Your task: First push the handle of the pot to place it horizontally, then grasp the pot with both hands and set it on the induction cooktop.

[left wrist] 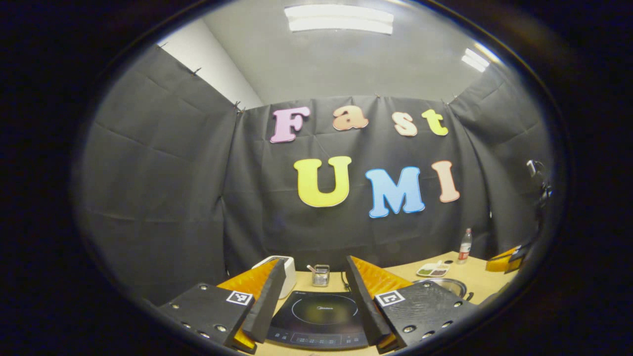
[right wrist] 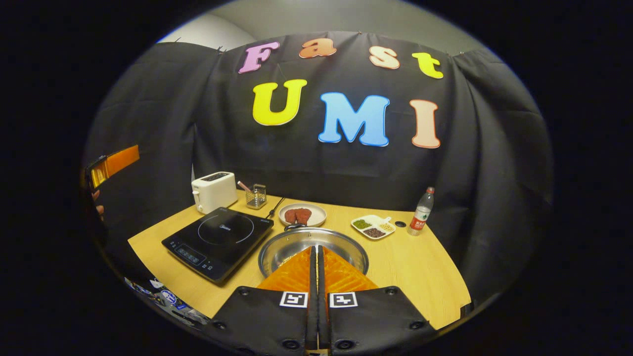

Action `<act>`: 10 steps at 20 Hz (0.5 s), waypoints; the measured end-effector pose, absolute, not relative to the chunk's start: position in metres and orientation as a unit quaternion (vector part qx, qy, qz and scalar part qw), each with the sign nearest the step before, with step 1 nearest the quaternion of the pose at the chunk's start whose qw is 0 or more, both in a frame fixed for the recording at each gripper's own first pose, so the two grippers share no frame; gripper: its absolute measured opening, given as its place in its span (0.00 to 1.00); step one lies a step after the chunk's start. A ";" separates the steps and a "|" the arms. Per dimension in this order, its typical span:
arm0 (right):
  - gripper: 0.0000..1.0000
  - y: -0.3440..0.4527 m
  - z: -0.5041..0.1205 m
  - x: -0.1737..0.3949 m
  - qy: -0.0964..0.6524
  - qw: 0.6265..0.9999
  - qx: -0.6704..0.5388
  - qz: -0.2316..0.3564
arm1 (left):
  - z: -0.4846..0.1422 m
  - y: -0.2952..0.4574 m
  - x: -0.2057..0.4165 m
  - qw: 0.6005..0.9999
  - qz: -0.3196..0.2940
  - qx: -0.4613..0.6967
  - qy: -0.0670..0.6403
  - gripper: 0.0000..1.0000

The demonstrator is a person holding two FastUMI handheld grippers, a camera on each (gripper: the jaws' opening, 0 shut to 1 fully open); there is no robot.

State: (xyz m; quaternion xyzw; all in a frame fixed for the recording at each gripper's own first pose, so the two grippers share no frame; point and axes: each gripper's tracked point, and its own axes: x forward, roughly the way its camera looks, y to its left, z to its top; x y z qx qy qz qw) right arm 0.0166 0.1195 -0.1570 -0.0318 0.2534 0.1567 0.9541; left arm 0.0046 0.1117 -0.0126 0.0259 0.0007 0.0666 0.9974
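The left gripper (left wrist: 314, 277) stands wide open and empty above the induction cooktop (right wrist: 217, 241). The right gripper (right wrist: 317, 254) has its fingers pressed together with nothing between them, tips over the near rim of the steel pot (right wrist: 313, 247). The pot rests on the wooden table (right wrist: 420, 267), just beside the cooktop, its dark handle (right wrist: 295, 227) on the far rim.

Booth is dim, lit from overhead: two ceiling light panels (left wrist: 339, 19) and (left wrist: 475, 59) are blown out to white in the left gripper view. Black cloth soaks up light. Bench (right wrist: 415, 262) evenly lit, with soft, faint shadows. Mild glare on the cooktop (right wrist: 217, 242) glass and the pot (right wrist: 346, 242) rim. Heavy fisheye bending and darkening at edges; centre sharp.
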 end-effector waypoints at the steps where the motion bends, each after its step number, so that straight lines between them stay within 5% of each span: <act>1: 0.02 0.121 -0.166 0.015 0.263 0.950 -0.037 0.166 | -0.012 0.109 0.007 0.997 0.068 0.027 0.000 0.71; 10: 0.02 0.132 -0.231 0.003 0.350 0.904 -0.050 0.240 | -0.019 0.097 0.015 0.994 0.096 0.043 0.018 0.72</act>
